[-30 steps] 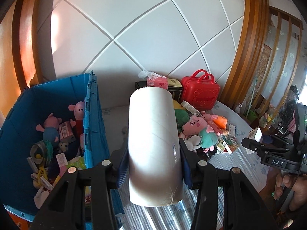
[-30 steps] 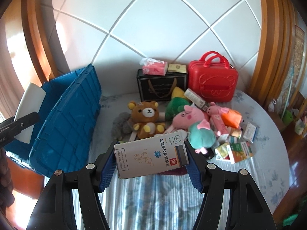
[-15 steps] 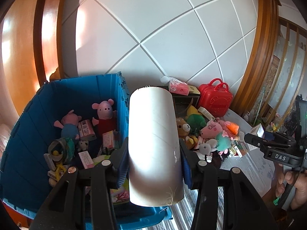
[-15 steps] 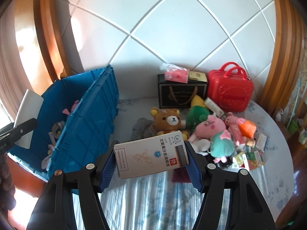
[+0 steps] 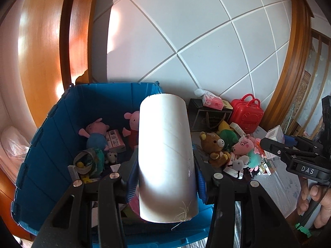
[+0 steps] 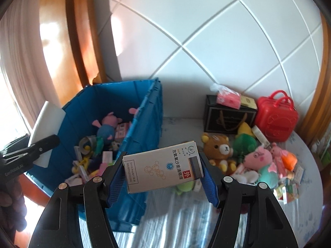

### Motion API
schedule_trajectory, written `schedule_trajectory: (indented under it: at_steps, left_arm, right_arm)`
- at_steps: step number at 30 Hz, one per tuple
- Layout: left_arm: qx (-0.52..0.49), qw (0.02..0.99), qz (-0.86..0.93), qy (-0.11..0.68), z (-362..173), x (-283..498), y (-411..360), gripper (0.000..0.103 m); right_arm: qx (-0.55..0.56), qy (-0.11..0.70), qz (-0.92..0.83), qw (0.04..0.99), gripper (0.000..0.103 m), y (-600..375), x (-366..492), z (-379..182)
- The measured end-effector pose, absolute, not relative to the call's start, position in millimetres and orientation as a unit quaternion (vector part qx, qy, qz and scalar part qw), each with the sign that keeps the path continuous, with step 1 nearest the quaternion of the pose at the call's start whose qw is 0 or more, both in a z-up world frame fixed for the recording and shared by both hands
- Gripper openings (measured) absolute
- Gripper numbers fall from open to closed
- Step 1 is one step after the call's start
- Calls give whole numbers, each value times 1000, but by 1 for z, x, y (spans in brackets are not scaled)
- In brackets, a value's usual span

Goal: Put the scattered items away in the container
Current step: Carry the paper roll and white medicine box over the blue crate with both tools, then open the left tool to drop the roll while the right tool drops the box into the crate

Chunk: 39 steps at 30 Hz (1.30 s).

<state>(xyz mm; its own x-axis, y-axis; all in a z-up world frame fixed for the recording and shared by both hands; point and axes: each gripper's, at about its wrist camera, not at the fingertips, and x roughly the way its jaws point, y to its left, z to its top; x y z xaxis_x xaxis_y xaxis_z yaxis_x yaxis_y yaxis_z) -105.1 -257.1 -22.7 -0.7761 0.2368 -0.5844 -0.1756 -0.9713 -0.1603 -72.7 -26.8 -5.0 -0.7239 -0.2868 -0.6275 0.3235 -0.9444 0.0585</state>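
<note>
Over the blue bin [image 5: 51,144], left tool [image 5: 165,177] clamped on white tube [image 5: 165,155], long axis pointing away, right tool [image 6: 163,173] gripping med box [image 6: 163,167] crosswise, both now farther left vs 1s ago

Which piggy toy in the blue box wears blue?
The pig plush lying at the back left of the blue box; the other pig beside it wears red.
</note>
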Motion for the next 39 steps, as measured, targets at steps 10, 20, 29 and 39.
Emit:
schedule_trajectory:
  at_steps: [10, 20, 29, 39]
  left_arm:
    - [-322, 91, 941, -56, -25, -119, -299, 45]
    - [-329, 74, 939, -67, -31, -143, -337, 45]
    - [-329, 60, 940, -68, -38, -162, -364, 45]
    - [-328, 58, 940, -77, -40, -176, -381, 45]
  right_arm:
    - [328, 48, -920, 208, 65, -92, -84, 4]
    - [334, 62, -912, 227, 65, -151, -104, -2]
    - [345, 75, -905, 238, 65, -194, -124, -10]
    - [358, 86, -899, 239, 65, -217, -137, -19]
